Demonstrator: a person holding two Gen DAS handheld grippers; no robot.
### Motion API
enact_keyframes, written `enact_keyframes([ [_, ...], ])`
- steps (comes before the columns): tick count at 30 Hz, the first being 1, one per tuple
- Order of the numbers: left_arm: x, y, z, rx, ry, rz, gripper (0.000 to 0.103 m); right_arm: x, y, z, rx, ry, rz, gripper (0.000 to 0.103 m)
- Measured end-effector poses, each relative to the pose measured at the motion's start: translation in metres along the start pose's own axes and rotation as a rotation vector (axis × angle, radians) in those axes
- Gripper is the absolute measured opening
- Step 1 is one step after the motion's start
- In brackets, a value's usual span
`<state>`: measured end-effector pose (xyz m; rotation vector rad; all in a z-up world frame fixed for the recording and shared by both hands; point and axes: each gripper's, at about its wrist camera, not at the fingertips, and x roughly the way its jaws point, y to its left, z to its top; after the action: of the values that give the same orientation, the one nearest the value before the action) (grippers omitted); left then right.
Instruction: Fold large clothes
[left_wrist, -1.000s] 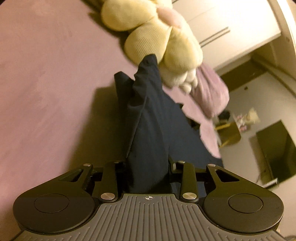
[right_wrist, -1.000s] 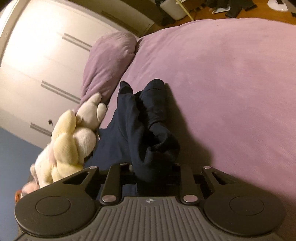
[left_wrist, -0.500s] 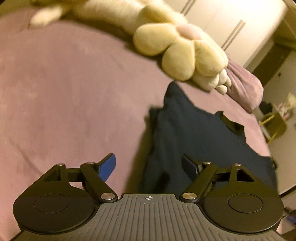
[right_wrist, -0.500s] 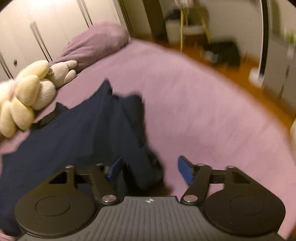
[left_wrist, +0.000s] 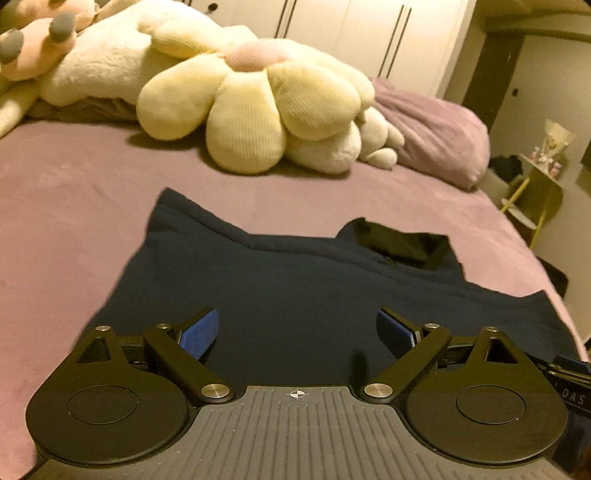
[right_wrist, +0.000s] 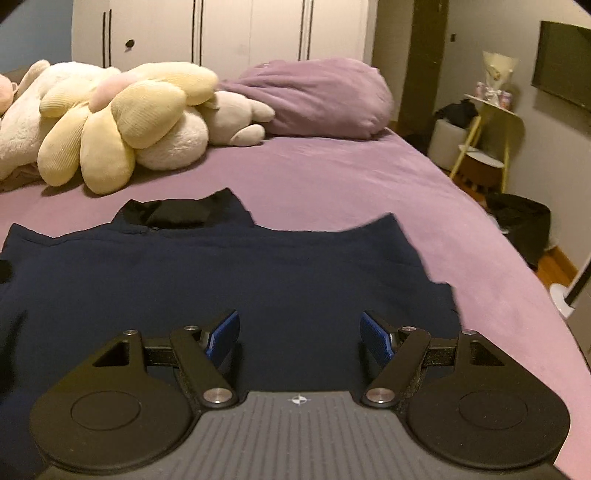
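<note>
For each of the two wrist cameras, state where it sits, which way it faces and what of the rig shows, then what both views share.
Left wrist: sits behind the left gripper, low over the navy garment, facing the flower plush and wardrobe; its open blue-padded fingers show.
Right wrist: sits behind the right gripper, facing the same way, nearer the bed's right edge; its open fingers show.
Shared: garment, plush, purple pillow, bed, wardrobe.

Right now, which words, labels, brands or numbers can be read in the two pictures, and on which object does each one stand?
"DAS": pale letters on a dark object at the right edge of the left wrist view; the rest is cut off.
Navy garment: no readable print or label.
Items on the yellow side table: too small and blurred to read.
</note>
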<state>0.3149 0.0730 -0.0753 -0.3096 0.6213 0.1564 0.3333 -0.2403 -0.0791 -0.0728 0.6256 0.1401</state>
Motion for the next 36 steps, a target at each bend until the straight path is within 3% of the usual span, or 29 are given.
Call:
enact_keyframes([
  [2,0.011,-0.003,-0.005,0.018,-0.023,0.016,0.097,0.014,0.006,0.003,0.002,0.002,0.034,0.073],
  [9,0.040,0.005,-0.029,0.139,-0.122,0.099,0.102,0.056,0.020,-0.010,-0.065,-0.014,0.014,0.073],
  [14,0.038,0.017,-0.021,0.112,-0.112,0.117,0.102,0.075,0.012,-0.026,-0.040,-0.062,0.052,0.075],
  [18,0.018,0.060,-0.012,0.031,-0.114,0.143,0.102,0.066,-0.003,-0.020,-0.011,-0.063,0.096,0.073],
  [20,0.008,0.089,-0.010,-0.050,-0.078,0.189,0.102,0.055,-0.017,-0.021,-0.014,-0.090,0.038,0.072],
  [22,0.001,0.116,-0.012,-0.120,-0.034,0.159,0.102,0.046,-0.040,-0.030,0.016,-0.109,-0.017,0.072],
  [25,-0.016,0.133,-0.018,-0.104,0.002,0.091,0.102,0.039,-0.074,-0.044,0.077,-0.122,-0.025,0.070],
  [30,-0.033,0.151,-0.027,-0.150,0.138,-0.105,0.102,0.010,-0.078,-0.038,0.134,-0.110,-0.076,0.069],
  [33,-0.030,0.162,-0.034,-0.229,0.210,-0.183,0.102,-0.019,-0.072,-0.042,0.230,-0.091,0.028,0.068],
  [36,-0.024,0.168,-0.042,-0.306,0.243,-0.241,0.101,-0.039,-0.054,-0.057,0.232,-0.057,0.171,0.055],
])
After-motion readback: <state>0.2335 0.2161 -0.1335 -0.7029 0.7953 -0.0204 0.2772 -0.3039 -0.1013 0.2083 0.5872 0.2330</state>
